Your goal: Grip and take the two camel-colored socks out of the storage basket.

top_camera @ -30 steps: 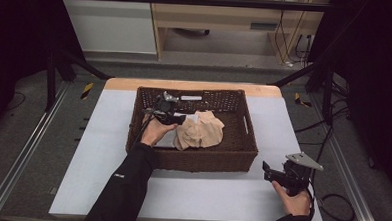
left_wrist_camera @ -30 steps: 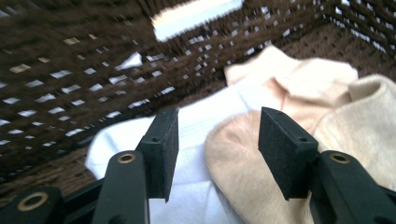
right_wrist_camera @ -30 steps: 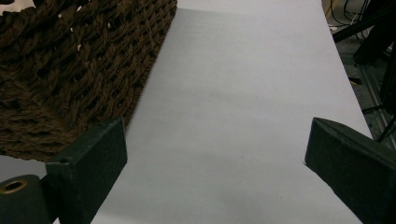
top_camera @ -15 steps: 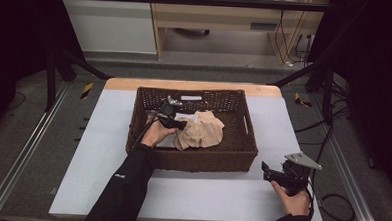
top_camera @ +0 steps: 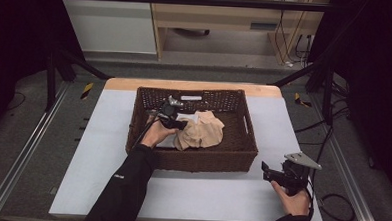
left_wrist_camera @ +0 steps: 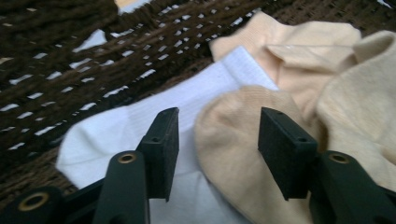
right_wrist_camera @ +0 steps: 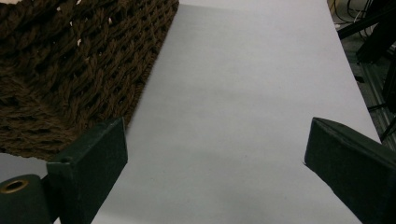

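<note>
A dark wicker basket [top_camera: 197,158] sits on the grey counter [top_camera: 108,136], its long axis running left to right across the high view, toward the far side of the counter. Inside lie a heap of beige socks [top_camera: 203,131] and a white sock [left_wrist_camera: 140,121]. The beige heap lies near the middle of the basket floor. In the left gripper view the white sock lies flat, its long axis slanting from lower left to upper right, with one rounded end toward the lower left near the woven wall. A beige sock [left_wrist_camera: 233,149] overlaps it, rounded end pointing up between the jaws; more beige fabric is piled to the right.

The left tool [top_camera: 176,120] is held down inside the basket, at the left edge of the beige heap, pointing to the right in the high view. Its jaws stand parted, straddling the rounded end of the beige sock, one jaw over the white sock; whether they touch the fabric cannot be told.

The right tool [top_camera: 270,173] is held over the counter's near right corner, just beside the basket's near right corner, well apart from the socks. Its jaws stand wide apart with nothing between them, bare counter beyond and the basket's woven wall at the left of its view.
</note>
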`<state>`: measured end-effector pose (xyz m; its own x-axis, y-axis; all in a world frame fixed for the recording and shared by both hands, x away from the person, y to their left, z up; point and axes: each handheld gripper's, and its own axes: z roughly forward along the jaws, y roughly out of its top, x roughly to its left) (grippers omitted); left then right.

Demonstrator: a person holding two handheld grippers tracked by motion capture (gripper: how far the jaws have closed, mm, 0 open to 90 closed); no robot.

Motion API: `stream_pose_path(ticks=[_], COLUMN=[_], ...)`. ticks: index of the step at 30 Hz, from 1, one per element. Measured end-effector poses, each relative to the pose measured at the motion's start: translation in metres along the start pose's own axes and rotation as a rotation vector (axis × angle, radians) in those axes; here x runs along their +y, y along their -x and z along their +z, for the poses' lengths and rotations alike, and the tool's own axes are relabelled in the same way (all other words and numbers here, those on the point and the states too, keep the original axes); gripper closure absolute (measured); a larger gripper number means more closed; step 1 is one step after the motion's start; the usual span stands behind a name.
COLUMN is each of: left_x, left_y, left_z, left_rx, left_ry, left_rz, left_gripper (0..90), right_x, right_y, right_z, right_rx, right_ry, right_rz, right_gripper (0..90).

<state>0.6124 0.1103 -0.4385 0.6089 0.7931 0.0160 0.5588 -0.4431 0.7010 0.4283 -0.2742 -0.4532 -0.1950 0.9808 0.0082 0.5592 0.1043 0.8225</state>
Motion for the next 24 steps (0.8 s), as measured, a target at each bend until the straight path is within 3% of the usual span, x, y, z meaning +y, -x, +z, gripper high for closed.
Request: stream_pose_path(ticks=[3, 11, 14, 22, 24], left_x=[0.0, 0.005, 0.006, 0.009, 0.009], left_y=[0.002, 0.007, 0.01, 0.013, 0.013], left_z=[0.0, -0.011, -0.013, -0.026, -0.025], left_rx=[-0.012, -0.043, -0.041, -0.028, -0.029], left_ry=[-0.01, 0.0, -0.006, 0.062, 0.049], left_rz=[0.031, 0.055, 0.089, 0.11, 0.112], left_gripper=[56.4, 87.6, 88.5, 89.2, 89.1], right_x=[0.0, 0.0, 0.0, 0.0, 0.0], right_y=[-0.001, -0.001, 0.0, 0.001, 0.001], right_z=[0.001, 0.001, 0.001, -0.001, -0.001], right_rx=[0.003, -0.001, 0.0, -0.006, -0.006], right_ry=[-0.009, -0.011, -0.012, -0.007, -0.009], right_rz=[-0.008, -0.003, -0.006, 0.001, 0.002], right_gripper=[6.7, 6.8, 7.0, 7.1, 7.1])
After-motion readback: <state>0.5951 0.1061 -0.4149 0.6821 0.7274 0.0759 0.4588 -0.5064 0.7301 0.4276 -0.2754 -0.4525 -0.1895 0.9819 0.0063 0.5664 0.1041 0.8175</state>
